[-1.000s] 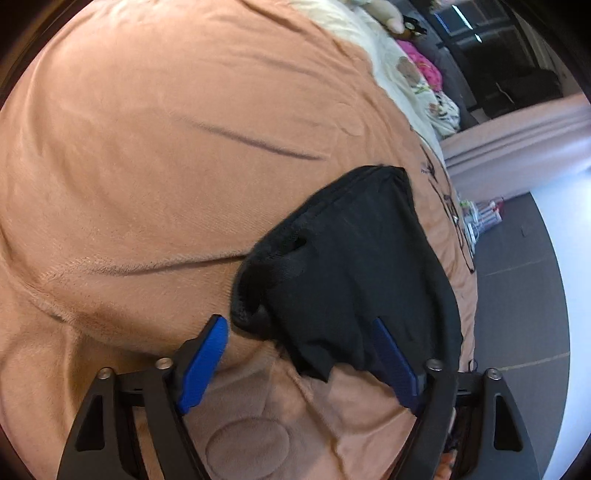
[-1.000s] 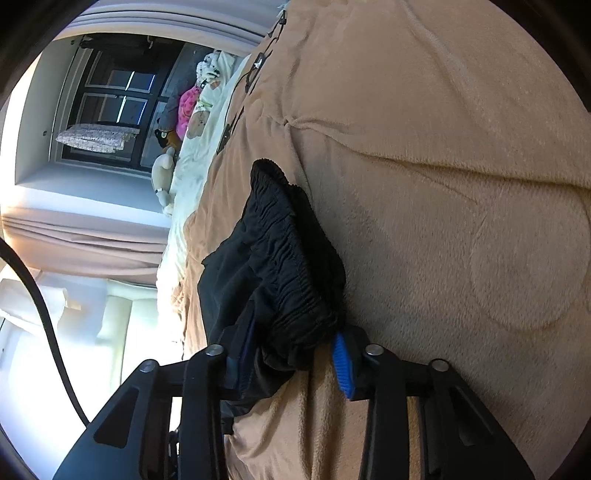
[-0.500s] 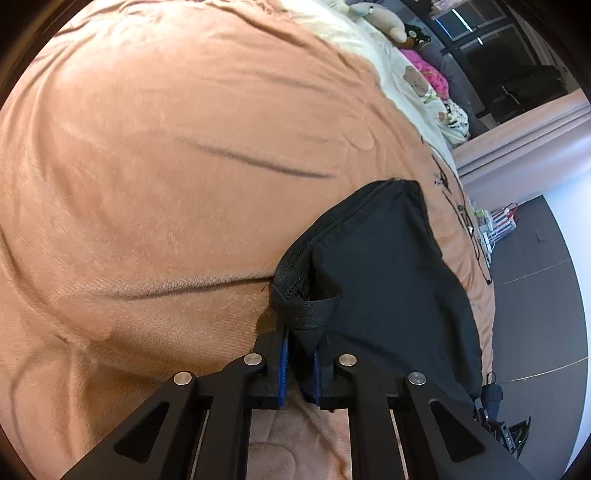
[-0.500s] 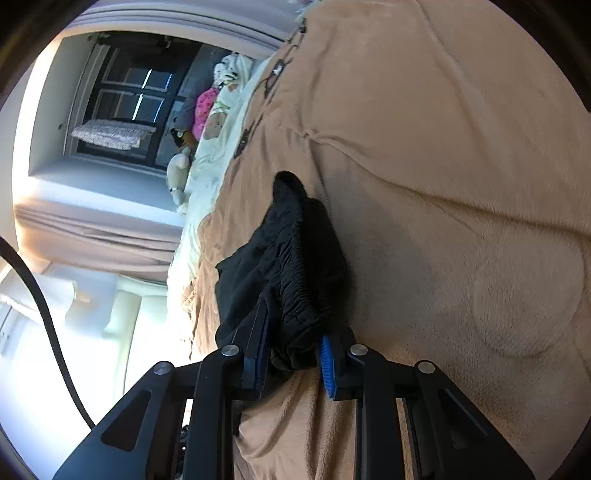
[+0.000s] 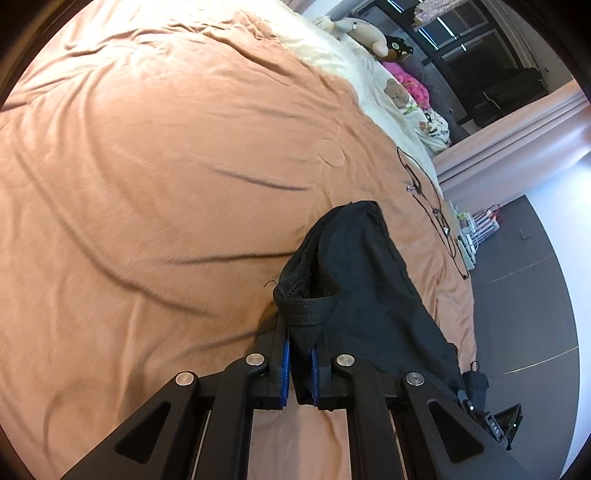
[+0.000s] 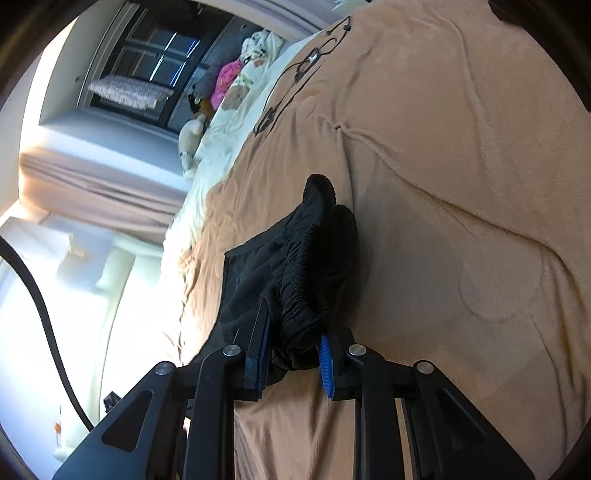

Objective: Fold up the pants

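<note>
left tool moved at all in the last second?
Yes. The left tool went from open to shut on the black pants and lifted: more of the orange blanket and the plush toys now show.

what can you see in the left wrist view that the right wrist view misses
Only the left wrist view shows the left gripper clamped on a flat hem of the black pants, plus the dark floor past the bed's edge.

Only the right wrist view shows the right gripper pinching the gathered elastic waistband, and a black cable hanging at the left.

Both show the pants lifted over the tan blanket, the black cord lying on it, and stuffed toys near the window.
</note>
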